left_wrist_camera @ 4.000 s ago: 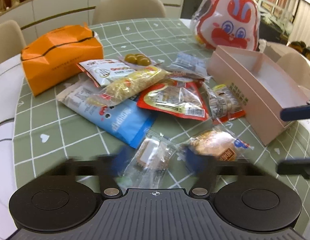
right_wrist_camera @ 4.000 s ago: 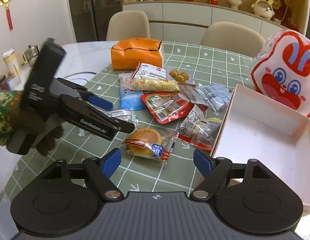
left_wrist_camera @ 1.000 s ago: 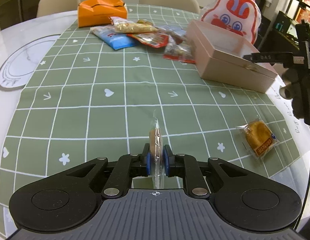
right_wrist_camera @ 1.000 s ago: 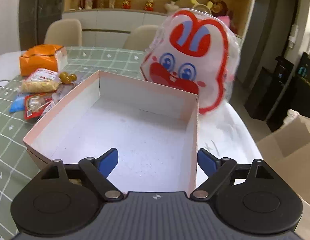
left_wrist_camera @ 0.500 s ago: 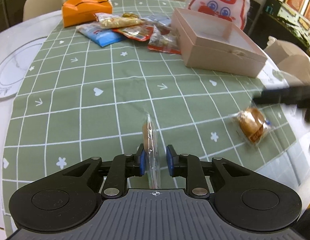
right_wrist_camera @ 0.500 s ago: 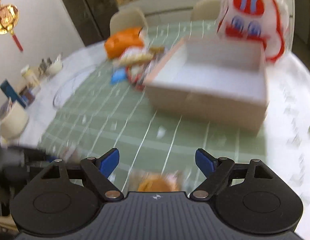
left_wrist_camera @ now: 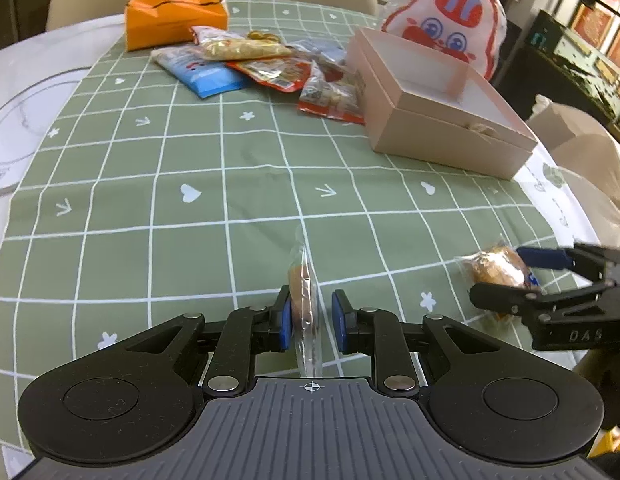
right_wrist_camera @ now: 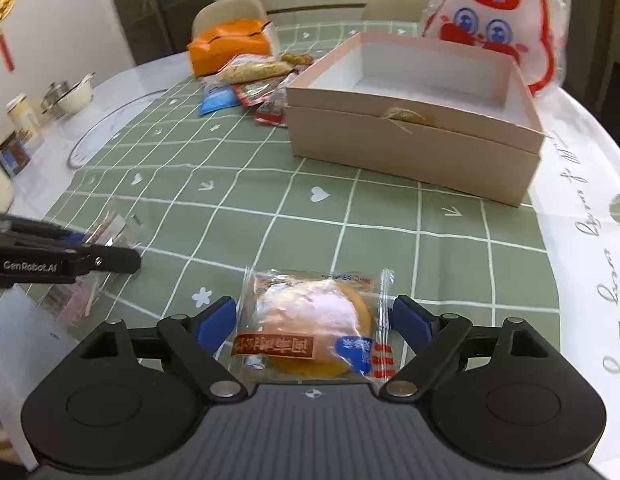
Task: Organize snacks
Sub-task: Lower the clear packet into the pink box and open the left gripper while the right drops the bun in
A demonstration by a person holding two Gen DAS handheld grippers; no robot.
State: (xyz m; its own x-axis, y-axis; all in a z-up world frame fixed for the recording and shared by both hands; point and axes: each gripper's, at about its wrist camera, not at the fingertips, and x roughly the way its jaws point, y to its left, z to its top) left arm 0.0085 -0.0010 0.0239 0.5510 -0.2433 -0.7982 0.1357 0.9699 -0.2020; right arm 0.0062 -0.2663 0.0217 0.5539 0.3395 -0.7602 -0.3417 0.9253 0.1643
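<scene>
The left hand-held gripper (left_wrist_camera: 310,316) points down at the near part of the surface (left_wrist_camera: 150,168), which is covered by a green checked cloth with white hearts, arrows and flowers. A thin clear-wrapped biscuit packet (left_wrist_camera: 304,296) stands on edge between its blue pads. The left pad touches the wrapper; a narrow gap shows between the wrapper and the right pad. The jaws have opened a little within the last second, so the grip is loosened, not pressing from both sides.

The right hand-held gripper (right_wrist_camera: 313,320) is released, jaws wide and just opened a little further. A round golden bun in a clear wrapper with a brown label (right_wrist_camera: 311,332) lies flat on the cloth between the blue fingertips (right_wrist_camera: 218,320); neither pad presses it. In the left wrist view the same bun (left_wrist_camera: 495,270) sits near the right edge of the cloth with the right gripper's fingers on either side.

An open pale pink cardboard box (right_wrist_camera: 413,120), white inside, stands farther back on the surface, well apart from both packets. A red-and-white rabbit-face bag (right_wrist_camera: 497,20) is behind it. To the box's left lies a pile of snack packets (left_wrist_camera: 262,68): blue, red and yellowish ones, touching or overlapping. An orange paper-wrapped block (left_wrist_camera: 174,16) sits beyond the pile, near the far edge.
</scene>
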